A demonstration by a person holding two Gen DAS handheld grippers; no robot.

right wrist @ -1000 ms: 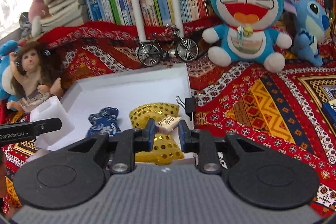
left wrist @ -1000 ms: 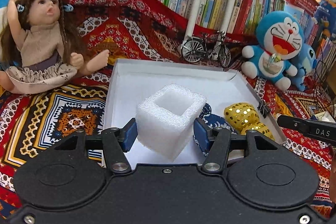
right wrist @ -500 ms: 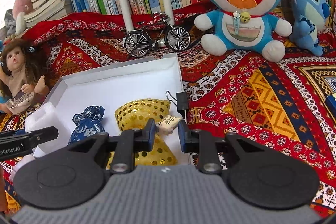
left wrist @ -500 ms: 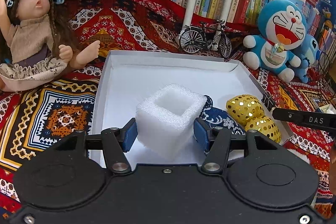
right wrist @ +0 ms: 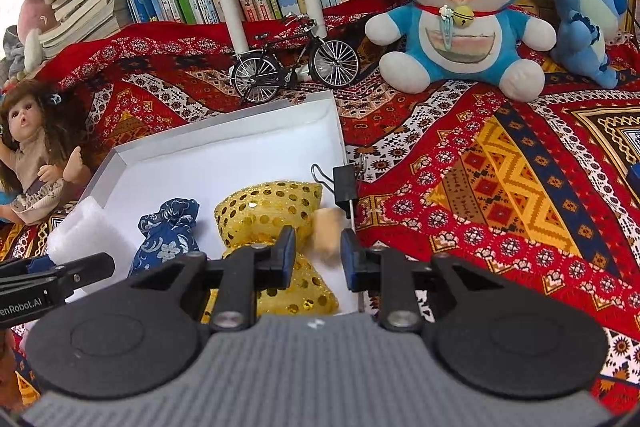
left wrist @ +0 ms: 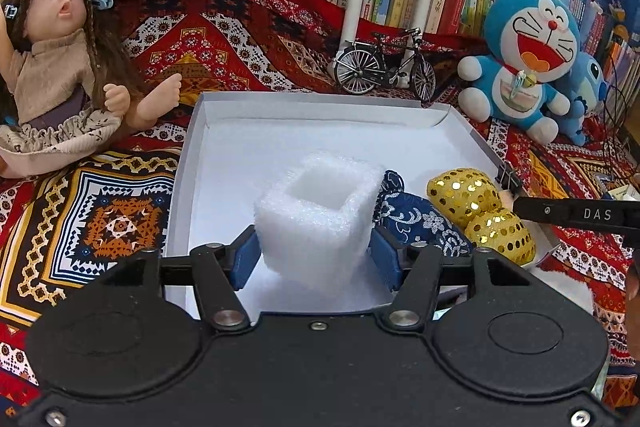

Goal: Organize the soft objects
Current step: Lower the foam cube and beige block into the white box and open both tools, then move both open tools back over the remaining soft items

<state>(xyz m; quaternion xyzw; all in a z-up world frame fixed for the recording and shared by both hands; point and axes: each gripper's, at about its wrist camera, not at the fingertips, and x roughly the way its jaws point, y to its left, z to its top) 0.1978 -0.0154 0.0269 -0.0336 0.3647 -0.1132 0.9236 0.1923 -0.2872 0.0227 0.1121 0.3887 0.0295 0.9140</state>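
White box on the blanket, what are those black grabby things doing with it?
A person is tidying soft things into the white box. The left tool grips a white foam cube over the box. The right tool is open, with a small blurred tan block in its gap, beside the gold sequin pouch. A blue flowered pouch already lies inside.

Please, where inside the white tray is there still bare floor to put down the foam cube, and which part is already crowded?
The white tray has bare floor along its far wall and left wall, behind and left of the foam cube in the left gripper. The near right corner is crowded: blue floral pouch, gold sequin pouch, with the right gripper above.
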